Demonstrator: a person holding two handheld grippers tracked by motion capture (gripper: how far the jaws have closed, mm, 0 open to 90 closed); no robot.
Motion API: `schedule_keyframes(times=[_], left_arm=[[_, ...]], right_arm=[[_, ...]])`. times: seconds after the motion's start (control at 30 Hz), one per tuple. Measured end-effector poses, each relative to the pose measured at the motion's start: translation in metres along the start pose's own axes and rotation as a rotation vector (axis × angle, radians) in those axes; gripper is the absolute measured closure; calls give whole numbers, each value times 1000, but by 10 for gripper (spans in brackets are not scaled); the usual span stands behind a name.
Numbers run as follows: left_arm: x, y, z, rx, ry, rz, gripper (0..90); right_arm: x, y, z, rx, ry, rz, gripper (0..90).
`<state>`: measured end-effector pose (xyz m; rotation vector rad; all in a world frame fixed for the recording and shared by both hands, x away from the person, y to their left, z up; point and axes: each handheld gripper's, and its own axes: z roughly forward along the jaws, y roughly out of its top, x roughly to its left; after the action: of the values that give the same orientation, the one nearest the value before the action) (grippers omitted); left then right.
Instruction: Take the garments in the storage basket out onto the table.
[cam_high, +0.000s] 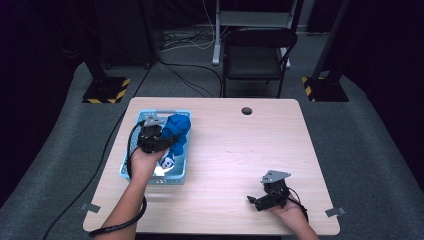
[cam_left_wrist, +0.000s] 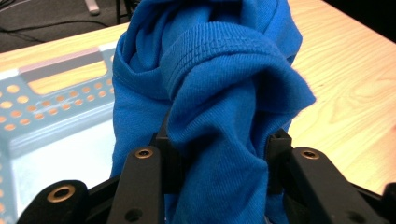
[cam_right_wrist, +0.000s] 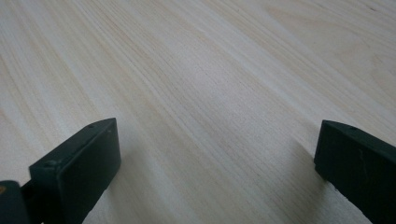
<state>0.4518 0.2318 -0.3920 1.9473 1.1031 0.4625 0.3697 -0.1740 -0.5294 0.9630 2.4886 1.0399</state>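
Pinching bunched blue cloth (cam_left_wrist: 215, 107), left gripper (cam_left_wrist: 219, 154) fingers hide the basket (cam_high: 131, 156) floor; right gripper (cam_right_wrist: 217, 158) fingers spread.

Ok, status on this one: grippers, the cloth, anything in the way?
Left gripper shut on blue cloth, over light blue basket. Right gripper open, empty, low over table. Nothing in the way.

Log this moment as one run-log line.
left gripper: shut on blue garment, over basket | right gripper: open, empty, low over table | stage: garment lifted from basket
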Motion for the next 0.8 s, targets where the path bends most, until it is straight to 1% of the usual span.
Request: schedule_keyframes(times=[0.03, 0.07, 0.13, 0.17, 0.23, 0.33, 0.67, 0.8], left_arm=[[-5, 2, -1, -6, -5, 14, 617], [-5, 2, -1, -6, -5, 14, 617], [-9, 4, -2, -14, -12, 23, 617], [-14, 6, -2, -15, -26, 30, 617], [-16, 6, -2, -14, -33, 33, 616], [-25, 7, -2, -32, -57, 40, 617], [-41, 9, 2, -36, -80, 75, 617], [-46, 10, 3, -43, -94, 82, 617]], right_arm=[[0, 0, 0, 0, 0, 0, 0], [0, 0, 0, 0, 0, 0, 0], [0, 0, 0, 0, 0, 0, 0], [0, 0, 0, 0, 0, 0, 0], [0, 0, 0, 0, 0, 0, 0], [0, 0, 0, 0, 0, 0, 0], [0, 0, 0, 0, 1, 1, 0], [0, 0, 0, 0, 0, 0, 0]])
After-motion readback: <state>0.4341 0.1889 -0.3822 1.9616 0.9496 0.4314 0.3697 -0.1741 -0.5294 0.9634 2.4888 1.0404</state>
